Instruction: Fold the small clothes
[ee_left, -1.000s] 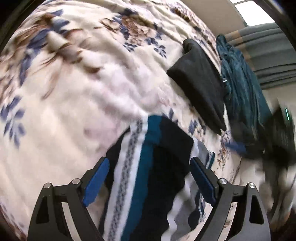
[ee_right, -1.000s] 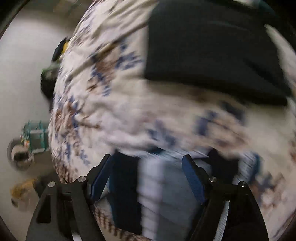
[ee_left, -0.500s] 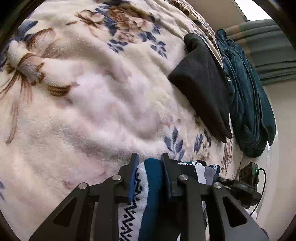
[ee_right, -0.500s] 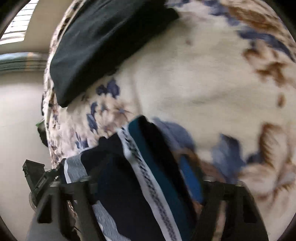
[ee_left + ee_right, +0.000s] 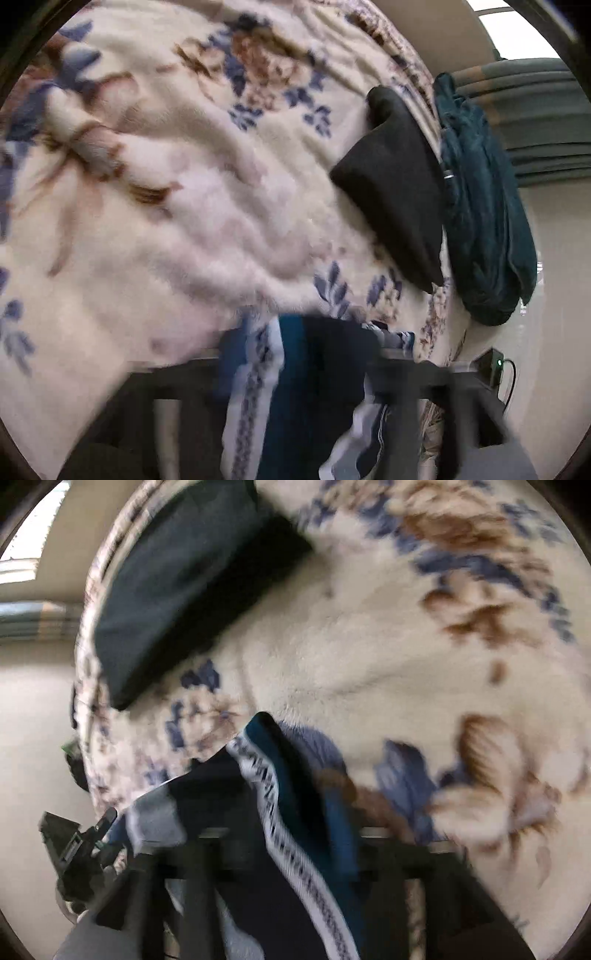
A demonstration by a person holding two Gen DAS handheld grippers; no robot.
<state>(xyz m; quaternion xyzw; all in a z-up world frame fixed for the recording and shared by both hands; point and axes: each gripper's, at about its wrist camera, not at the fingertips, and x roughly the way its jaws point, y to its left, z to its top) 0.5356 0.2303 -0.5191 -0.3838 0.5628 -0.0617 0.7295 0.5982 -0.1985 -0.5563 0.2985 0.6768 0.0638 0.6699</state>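
Observation:
A small striped garment (image 5: 295, 387), navy, teal and white with a patterned band, lies on the floral blanket (image 5: 184, 206) at the near edge of the bed. My left gripper (image 5: 306, 362) is blurred; its jaws are opening, spread wide on either side of the garment and not pressing it. In the right wrist view the same garment (image 5: 280, 812) runs up between the fingers of my right gripper (image 5: 273, 842). Its jaws are opening too, and its blue pad (image 5: 340, 823) stands just off the teal band.
A folded black garment (image 5: 395, 192) (image 5: 184, 583) lies further back on the blanket (image 5: 369, 646). A dark teal garment (image 5: 484, 221) hangs over the bed's far edge beside a curtain (image 5: 535, 122). A black device with a cable (image 5: 495, 365) sits off the bed.
Half a second ago both grippers were shut on the striped garment; now both have spread their jaws. Over the second the right gripper rolled and came down onto the garment.

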